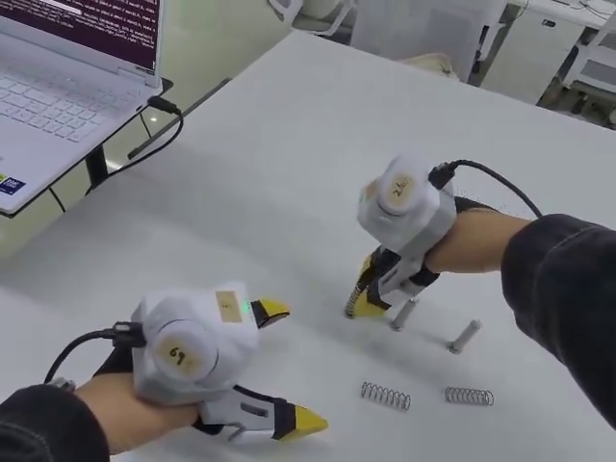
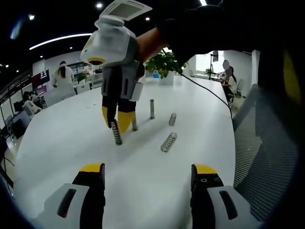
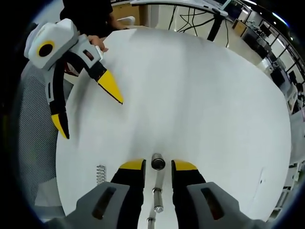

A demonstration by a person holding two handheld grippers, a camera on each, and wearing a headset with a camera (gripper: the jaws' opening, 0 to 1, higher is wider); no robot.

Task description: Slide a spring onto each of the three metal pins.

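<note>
Springs, three: upright spring [image 1: 351,303] pinched in the narrowed jaws of the right gripper [image 1: 364,300], lower end at the white table [image 1: 289,144]; first loose spring [image 1: 385,395] and second loose spring [image 1: 469,396] lying flat nearby. Bare pins, two: nearer pin [image 1: 404,315] just beside that gripper, farther pin [image 1: 464,336] standing beyond it. Left gripper [image 1: 291,364]: jaws spread wide, empty, well apart from the pins.

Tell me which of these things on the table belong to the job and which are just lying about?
Part of the job:
- spring held in the right gripper
- two loose springs
- two metal pins
- left gripper, open

Just lying about:
- laptop
- black cable plugged into it
</note>
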